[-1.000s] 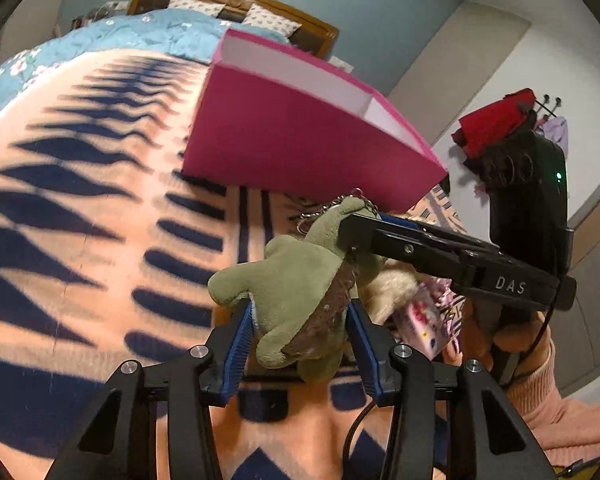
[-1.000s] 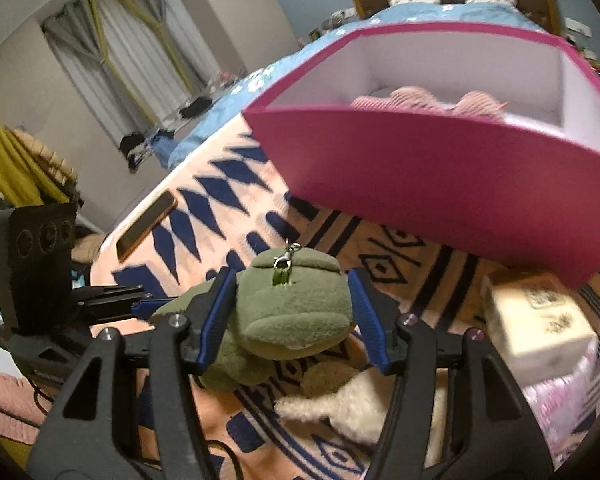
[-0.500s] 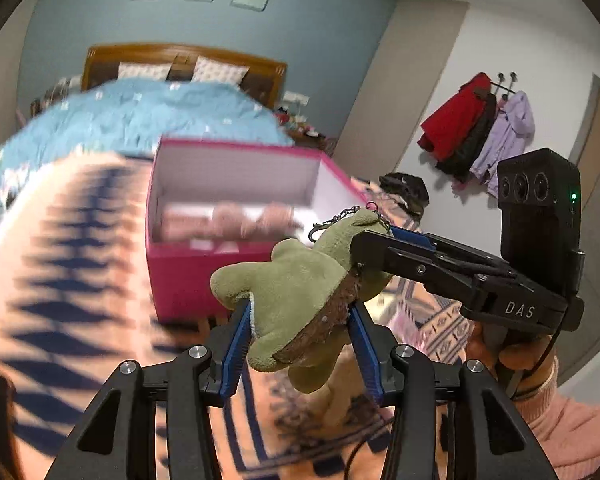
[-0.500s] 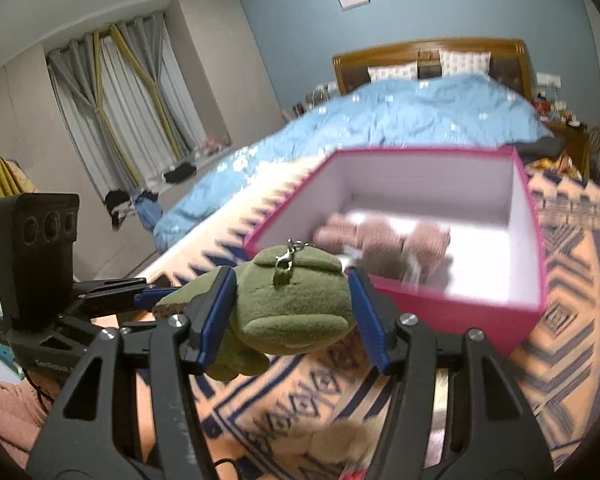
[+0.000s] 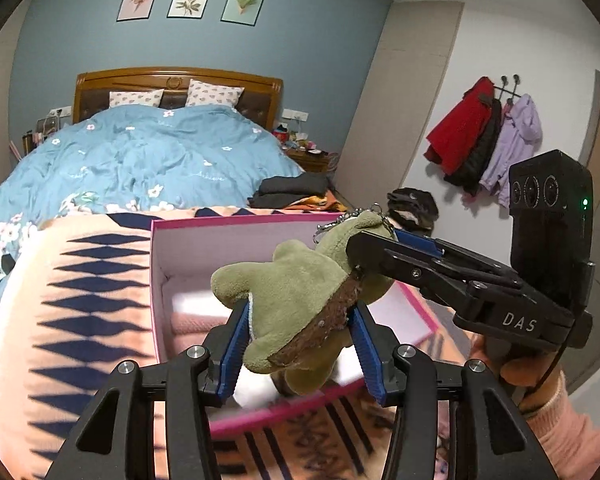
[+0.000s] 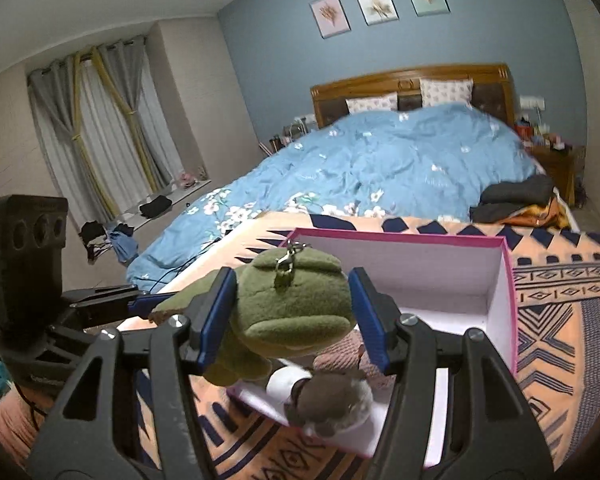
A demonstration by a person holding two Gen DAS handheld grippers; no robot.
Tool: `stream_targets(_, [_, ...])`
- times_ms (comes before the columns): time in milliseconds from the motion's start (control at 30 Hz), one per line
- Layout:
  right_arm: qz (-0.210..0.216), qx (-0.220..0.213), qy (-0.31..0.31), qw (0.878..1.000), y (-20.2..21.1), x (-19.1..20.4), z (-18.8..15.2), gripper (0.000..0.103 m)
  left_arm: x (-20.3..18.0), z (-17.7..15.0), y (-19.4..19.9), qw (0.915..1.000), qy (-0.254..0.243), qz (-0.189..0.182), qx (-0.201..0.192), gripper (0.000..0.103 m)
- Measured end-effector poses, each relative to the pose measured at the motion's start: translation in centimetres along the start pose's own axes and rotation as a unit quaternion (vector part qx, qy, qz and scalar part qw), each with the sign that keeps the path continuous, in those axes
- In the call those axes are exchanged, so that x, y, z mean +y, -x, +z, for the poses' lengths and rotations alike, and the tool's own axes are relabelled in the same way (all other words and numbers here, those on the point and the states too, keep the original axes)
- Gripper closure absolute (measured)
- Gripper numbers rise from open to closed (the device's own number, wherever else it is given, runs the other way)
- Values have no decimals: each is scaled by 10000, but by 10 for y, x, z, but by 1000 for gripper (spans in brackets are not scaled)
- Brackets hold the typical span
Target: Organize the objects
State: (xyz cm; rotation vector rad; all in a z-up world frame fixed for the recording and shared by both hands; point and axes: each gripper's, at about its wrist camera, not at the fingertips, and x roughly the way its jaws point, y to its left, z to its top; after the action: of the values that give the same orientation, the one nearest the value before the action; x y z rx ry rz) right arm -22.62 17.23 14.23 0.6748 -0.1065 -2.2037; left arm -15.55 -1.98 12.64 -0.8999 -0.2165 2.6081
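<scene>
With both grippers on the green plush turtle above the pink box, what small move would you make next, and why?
Probably lower the green plush turtle a little into the open pink cardboard box. Both the left gripper and the right gripper clamp it, the left one's jaws having just been opening around it, and it hangs over the box's interior beside the pink folded cloth.

dim indoor light | fisheye warp, dark corners | foreground motion blur

home bedroom: bed (image 5: 152,160), curtains (image 6: 100,128)
</scene>
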Motion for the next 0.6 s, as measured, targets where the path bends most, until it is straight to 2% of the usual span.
stream_targets(167, [-157,216,-92,9996,-31,-17,6,42,19,12,-35,9996,136,87,221,51])
stream_targets(500, [-509,646,-161,9965,-86,-37,16,41,43,26,-89,9966,87,538,624,48])
stream_targets(600, [-497,946,-352,9937,-102,-47,16,38,50,29,-106,9907,46,1073,832,47])
